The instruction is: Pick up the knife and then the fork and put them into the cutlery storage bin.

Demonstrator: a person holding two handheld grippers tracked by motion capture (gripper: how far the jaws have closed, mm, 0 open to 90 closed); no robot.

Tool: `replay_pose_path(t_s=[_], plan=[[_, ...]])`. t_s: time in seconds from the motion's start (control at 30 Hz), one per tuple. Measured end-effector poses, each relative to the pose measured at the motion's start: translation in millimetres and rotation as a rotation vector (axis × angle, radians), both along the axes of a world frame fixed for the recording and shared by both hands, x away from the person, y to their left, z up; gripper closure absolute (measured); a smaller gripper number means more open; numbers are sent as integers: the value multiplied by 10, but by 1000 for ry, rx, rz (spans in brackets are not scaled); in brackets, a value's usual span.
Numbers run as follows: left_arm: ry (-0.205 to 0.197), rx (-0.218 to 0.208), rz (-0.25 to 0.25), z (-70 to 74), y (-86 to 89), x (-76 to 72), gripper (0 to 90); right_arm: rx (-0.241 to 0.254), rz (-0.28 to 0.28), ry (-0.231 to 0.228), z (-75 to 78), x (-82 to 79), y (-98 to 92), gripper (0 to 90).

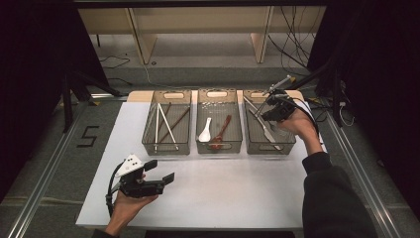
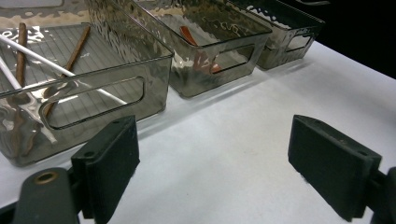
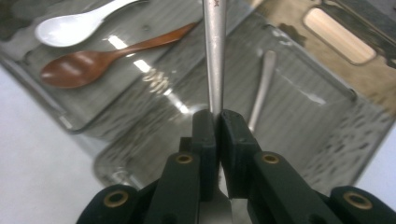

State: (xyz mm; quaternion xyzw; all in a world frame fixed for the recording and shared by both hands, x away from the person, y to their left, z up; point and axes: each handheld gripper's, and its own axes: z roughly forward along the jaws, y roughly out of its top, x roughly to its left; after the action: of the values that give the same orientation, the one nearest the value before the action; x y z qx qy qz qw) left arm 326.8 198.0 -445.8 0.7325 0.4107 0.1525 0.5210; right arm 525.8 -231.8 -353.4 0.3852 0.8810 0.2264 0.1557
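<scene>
High cam overlooks table [image 1: 208, 198]; gripper cams close, low, all sharing bins [image 1: 219, 121].

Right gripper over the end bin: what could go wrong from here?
1. The right gripper pinches the flat metal utensil at a narrow spot; it might pivot or slip.
2. Its raised end overhangs the smoky clear plastic bin's rim and may catch.
3. It could land across another metal utensil already inside.

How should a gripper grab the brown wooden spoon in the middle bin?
Probably by the slim handle of the wooden spoon, coming straight down from above. It lies flat in the middle bin, whose walls block the sides, and the white spoon crowds its bowl end.
</scene>
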Motion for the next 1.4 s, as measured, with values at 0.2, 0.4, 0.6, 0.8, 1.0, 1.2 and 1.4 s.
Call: replay_pose_path(t_s=[0.2, 0.4, 0.6, 0.8, 1.0, 1.2, 1.4], plan=[[-7, -2, 1, 3, -2, -4, 159, -2, -52, -5, -53, 55, -78, 852], [-7, -8, 0, 8, 7, -7, 159, 2, -91, -2, -170, 98, -125, 852], [-6, -9, 0, 6, 10, -6, 158, -1, -109, 10, -282, 118, -142, 852], [-8, -6, -3, 9, 8, -8, 159, -4, -109, 10, -344, 125, -120, 852], [-9, -9, 1, 9, 15, -4, 159, -5, -120, 14, -383, 129, -113, 851], [-6, -10, 0, 9, 7, -7, 159, -11, -125, 22, -442, 129, -95, 851], [-7, -7, -3, 10, 9, -9, 159, -15, -126, 30, -497, 127, -72, 850]])
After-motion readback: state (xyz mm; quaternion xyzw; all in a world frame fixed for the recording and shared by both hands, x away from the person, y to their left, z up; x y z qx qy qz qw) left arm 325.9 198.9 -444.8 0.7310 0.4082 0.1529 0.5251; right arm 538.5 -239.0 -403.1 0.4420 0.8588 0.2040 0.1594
